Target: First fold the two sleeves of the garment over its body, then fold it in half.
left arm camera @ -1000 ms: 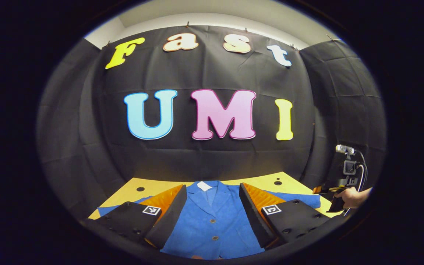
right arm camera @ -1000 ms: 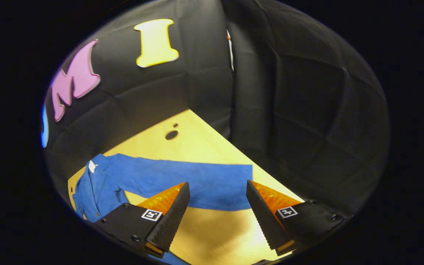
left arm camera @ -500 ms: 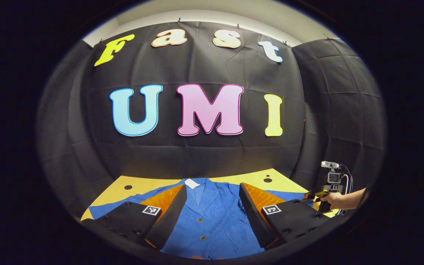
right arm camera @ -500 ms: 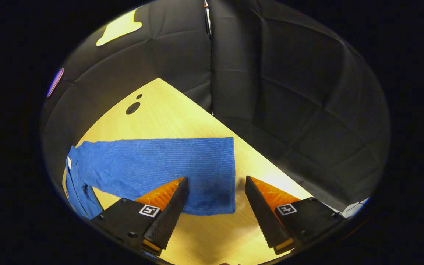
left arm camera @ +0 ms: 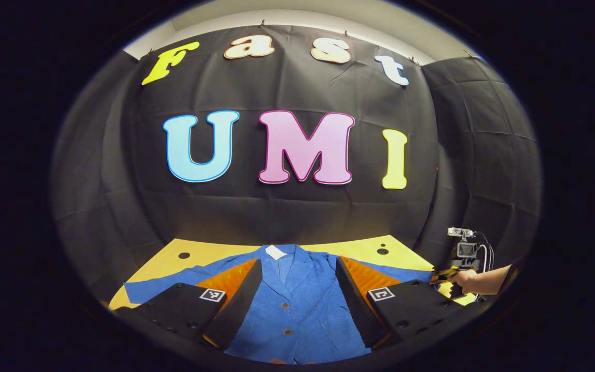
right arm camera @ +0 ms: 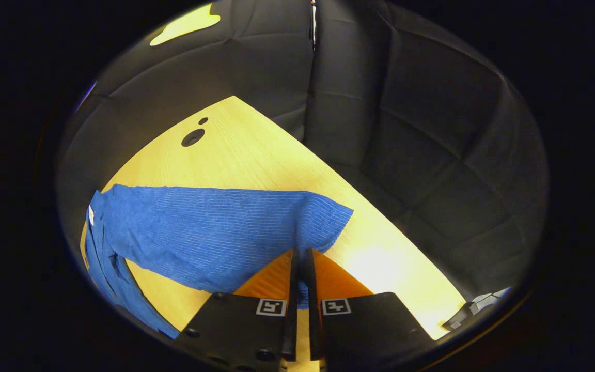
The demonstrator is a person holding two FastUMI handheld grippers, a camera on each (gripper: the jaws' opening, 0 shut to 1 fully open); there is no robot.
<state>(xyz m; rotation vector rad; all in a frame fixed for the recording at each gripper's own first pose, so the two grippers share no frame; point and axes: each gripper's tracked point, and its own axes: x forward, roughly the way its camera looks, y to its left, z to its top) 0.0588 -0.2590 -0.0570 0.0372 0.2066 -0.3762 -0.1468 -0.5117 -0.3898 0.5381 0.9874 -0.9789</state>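
Black quilted cloth walls close in one yellow wooden bench [left arm camera: 359, 249], and on that bench lies one blue ribbed button-front jacket [left arm camera: 297, 310], spread flat with its front up and its collar toward the back wall. Counted on the jacket in the left gripper view: one white neck label [left arm camera: 276, 252] at the collar, two round buttons on the front placket, and two sleeves, the left sleeve [left arm camera: 173, 281] stretched out flat to one side of the body and the right sleeve [right arm camera: 215, 232] stretched out to the other. Two dark round holes [right arm camera: 194, 136] sit in the bench beyond the right sleeve, toward the far corner, in the right gripper view. The left tongs [left arm camera: 297, 302] hang above the jacket's lower front, released, the two fingers spread wide with the placket showing between them and neither finger touching the cloth. The right tongs [right arm camera: 300, 294] are clenched on the right sleeve near its cuff end, both fingers pressed together with a strip of blue cloth pinched between them; the cuff edge beside the grip is pulled up into a slanted fold, while the remaining sleeve lies flat on the bench. In the left gripper view the right tongs appear far off beside the jacket's right sleeve, held by one bare hand [left arm camera: 470, 281].
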